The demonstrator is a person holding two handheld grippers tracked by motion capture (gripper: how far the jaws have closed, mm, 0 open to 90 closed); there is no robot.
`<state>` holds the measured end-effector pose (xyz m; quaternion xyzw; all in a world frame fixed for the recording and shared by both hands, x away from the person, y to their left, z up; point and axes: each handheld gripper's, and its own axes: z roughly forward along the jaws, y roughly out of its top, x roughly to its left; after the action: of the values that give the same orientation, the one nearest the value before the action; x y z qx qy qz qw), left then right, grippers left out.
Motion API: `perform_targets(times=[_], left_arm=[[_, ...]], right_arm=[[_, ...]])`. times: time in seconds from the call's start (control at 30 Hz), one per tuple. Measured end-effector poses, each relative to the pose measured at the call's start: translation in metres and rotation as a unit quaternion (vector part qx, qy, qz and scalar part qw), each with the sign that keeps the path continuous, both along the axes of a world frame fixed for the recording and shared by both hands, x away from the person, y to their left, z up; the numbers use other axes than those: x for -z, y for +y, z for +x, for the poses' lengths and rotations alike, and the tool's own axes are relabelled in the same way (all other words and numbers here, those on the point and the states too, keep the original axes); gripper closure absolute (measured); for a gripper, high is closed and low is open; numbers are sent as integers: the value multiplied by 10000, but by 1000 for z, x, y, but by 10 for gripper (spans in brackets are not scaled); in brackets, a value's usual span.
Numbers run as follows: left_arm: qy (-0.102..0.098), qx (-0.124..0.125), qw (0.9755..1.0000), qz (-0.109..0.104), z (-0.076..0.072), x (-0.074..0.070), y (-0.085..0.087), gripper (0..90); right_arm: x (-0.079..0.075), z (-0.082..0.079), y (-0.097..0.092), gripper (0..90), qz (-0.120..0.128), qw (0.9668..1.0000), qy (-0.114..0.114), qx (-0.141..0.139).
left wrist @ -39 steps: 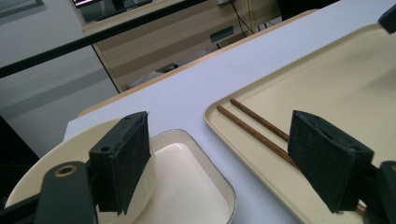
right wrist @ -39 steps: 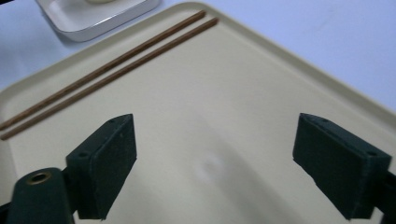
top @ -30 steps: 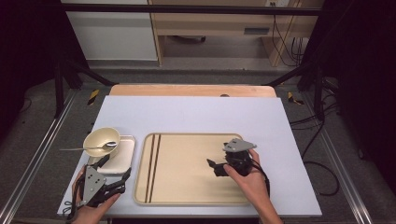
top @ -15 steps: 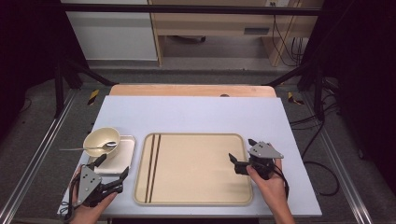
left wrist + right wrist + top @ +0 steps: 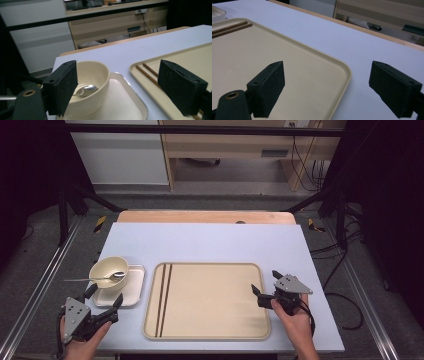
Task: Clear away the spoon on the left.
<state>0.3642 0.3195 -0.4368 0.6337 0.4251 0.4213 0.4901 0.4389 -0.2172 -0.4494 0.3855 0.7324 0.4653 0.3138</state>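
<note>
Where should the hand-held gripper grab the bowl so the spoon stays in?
Probably the bowl rim on its near side, opposite nothing: the spoon handle sticks out over the far-left edge, so that side is blocked. The left hand-held gripper sits just in front with jaws open, so come from the near side, one jaw inside the wall, one outside, keeping the bowl upright on its small tray.

tray [image 5: 210, 332]: matt plastic | spoon [image 5: 102, 277]: shiny metal | bowl [image 5: 107, 266]: glossy

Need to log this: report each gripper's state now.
Left gripper: open, holding nothing, near the bowl.
Right gripper: open, holding nothing, over the tray edge.
</note>
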Motion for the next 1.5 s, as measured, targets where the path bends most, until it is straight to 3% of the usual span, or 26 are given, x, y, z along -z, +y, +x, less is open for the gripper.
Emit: perform_targets(times=[0.07,0.13,0.17,0.27,0.37,0.57,0.7,0.9,1.13,1.17,1.5], left_arm=[[46,-296,9994,-172,0,0,10,180],[62,-402,9990,-193,0,-1,13,198],[120,-594,9979,-219,0,0,17,207],[182,-847,9960,-237,-1,0,22,260],[239,-977,9947,-215,-2,0,24,292],[418,-1321,9898,-342,-3,3,32,367],[547,-1522,9857,-481,7,7,40,373],[616,-1726,9815,-554,28,11,49,378],[659,-1825,9791,-615,38,16,56,393],[673,-1851,9776,-744,41,16,59,394],[629,-1805,9777,-865,51,17,63,491]], right_arm=[[0,1,0,129,57,10000,63,18],[0,1,0,128,62,10000,67,15],[0,1,1,125,52,9999,98,0],[-1,1,1,121,65,9999,149,16],[-1,1,0,120,78,9998,189,32],[-2,1,0,118,114,9996,259,25],[-2,1,1,118,110,9994,318,23],[-1,1,2,118,81,9993,361,-6],[-1,2,3,118,84,9992,402,-8],[-1,2,3,118,76,9992,395,-19],[1,2,5,118,60,9989,455,-21]])
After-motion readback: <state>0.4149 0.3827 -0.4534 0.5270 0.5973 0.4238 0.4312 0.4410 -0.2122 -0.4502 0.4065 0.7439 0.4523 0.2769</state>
